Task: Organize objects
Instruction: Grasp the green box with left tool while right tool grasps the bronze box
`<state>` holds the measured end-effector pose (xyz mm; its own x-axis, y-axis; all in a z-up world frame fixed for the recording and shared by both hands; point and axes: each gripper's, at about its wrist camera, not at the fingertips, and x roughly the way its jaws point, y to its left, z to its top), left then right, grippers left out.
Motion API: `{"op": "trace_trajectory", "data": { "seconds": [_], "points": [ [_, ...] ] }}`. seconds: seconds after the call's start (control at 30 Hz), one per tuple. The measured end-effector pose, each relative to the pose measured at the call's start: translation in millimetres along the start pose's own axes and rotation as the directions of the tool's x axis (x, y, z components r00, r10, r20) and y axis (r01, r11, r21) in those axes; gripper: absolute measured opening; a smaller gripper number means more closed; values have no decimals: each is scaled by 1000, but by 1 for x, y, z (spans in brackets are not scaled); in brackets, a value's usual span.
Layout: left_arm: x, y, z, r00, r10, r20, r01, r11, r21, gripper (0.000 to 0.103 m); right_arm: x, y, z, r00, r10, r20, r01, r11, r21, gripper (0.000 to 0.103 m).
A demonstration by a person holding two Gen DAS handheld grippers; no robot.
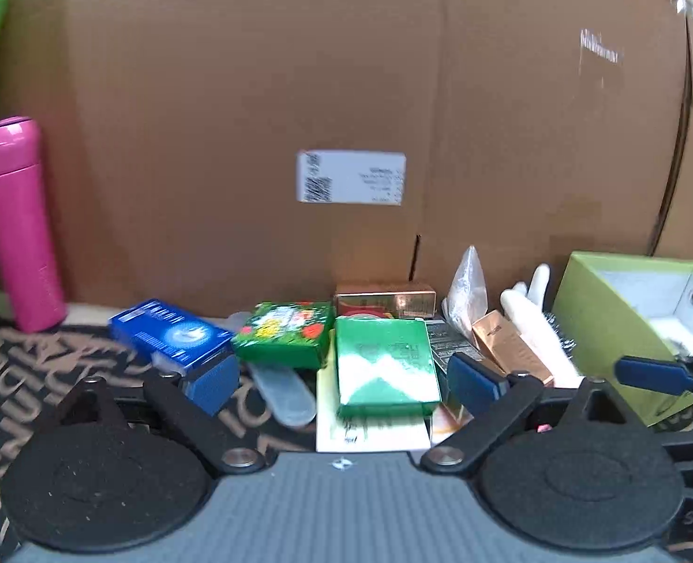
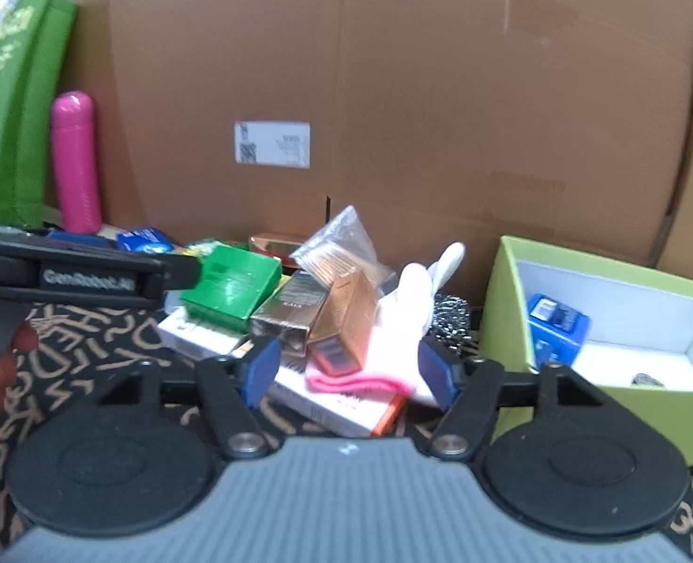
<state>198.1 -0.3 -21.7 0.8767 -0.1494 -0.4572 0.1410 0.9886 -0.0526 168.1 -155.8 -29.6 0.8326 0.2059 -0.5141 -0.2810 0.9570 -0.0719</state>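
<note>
A pile of small boxes lies on a black mat with tan letters. My left gripper (image 1: pixel 342 382) stands open, low over the mat, with a shiny green box (image 1: pixel 384 366) just beyond and between its blue pads, which do not press on it. My right gripper (image 2: pixel 349 373) is open too. Between its pads lie a white glove with a pink cuff (image 2: pixel 407 319) and a copper box (image 2: pixel 351 314), neither of them gripped. The same green box (image 2: pixel 231 284) shows left of these. A lime-green open box (image 2: pixel 506 309) at the right holds a blue box (image 2: pixel 555 323).
A big cardboard box (image 1: pixel 299 94) walls off the back. A pink bottle (image 1: pixel 20 225) and a green bag (image 2: pixel 9 117) stand at the left. A blue box (image 1: pixel 173 333), a floral green box (image 1: pixel 281 333), a gold box (image 1: pixel 384 300), a plastic bag (image 2: pixel 342 244) and a metal scourer (image 2: pixel 454 316) crowd the pile.
</note>
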Motion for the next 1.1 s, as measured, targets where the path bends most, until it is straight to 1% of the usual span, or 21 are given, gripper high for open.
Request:
{"op": "trace_trajectory", "data": {
  "seconds": [0.1,0.17,0.23,0.27,0.33,0.37,0.4,0.43,0.47,0.57,0.63,0.73,0.77,0.8,0.83,0.9,0.93,1.0,1.1],
  "points": [
    [22,-8,1,999,12,-38,-10,999,42,99,23,0,3,999,-2,-45,3,1000,12,63],
    [33,-9,2,998,17,-58,-14,998,56,99,32,2,4,998,-4,-57,5,1000,12,63],
    [42,-8,3,997,20,-77,-16,998,53,98,39,4,5,998,-7,-63,7,1000,2,59],
    [46,-7,4,997,15,-81,-12,999,40,96,42,5,6,998,6,-68,-6,1000,-1,58],
    [50,-2,6,997,-6,-80,6,1000,-2,88,44,7,6,997,36,-74,-36,999,7,56],
    [51,1,7,995,-39,-89,37,999,-24,78,44,7,6,996,50,-70,-50,999,5,51],
    [51,4,8,992,-80,-99,76,996,-48,61,44,6,5,995,61,-73,-61,998,6,48],
    [50,6,8,987,-123,-105,116,991,-71,58,42,5,3,995,70,-74,-70,998,11,42],
    [47,8,8,986,-128,-108,120,990,-78,55,41,5,2,994,70,-78,-69,998,14,38],
    [37,11,3,983,-147,-111,140,988,-64,51,40,-1,1,994,68,-86,-63,996,57,35],
    [32,15,0,979,-159,-124,149,985,-87,51,41,-7,2,994,62,-91,-53,994,97,35],
    [25,22,-5,978,-159,-134,143,982,-122,51,45,-8,7,992,71,-103,-58,990,126,40],
    [25,23,-6,980,-147,-132,130,983,-129,55,45,-8,7,992,78,-101,-64,989,137,42],
    [25,23,-6,983,-132,-130,115,985,-132,63,44,-8,7,992,83,-96,-68,987,148,43],
    [25,23,-5,985,-121,-124,104,986,-132,65,43,-9,6,992,86,-91,-71,985,155,43],
    [32,22,-1,985,-113,-131,95,986,-140,66,43,-9,5,992,92,-88,-77,985,157,43],
    [35,23,1,984,-121,-134,101,983,-151,66,43,-10,5,991,96,-88,-80,983,162,43],
    [41,21,3,982,-126,-139,102,981,-163,70,45,-16,5,989,119,-90,-99,973,207,43],
    [48,17,5,984,-115,-136,95,985,-144,73,52,-30,7,980,173,-93,-138,943,304,53]
  ]
}}
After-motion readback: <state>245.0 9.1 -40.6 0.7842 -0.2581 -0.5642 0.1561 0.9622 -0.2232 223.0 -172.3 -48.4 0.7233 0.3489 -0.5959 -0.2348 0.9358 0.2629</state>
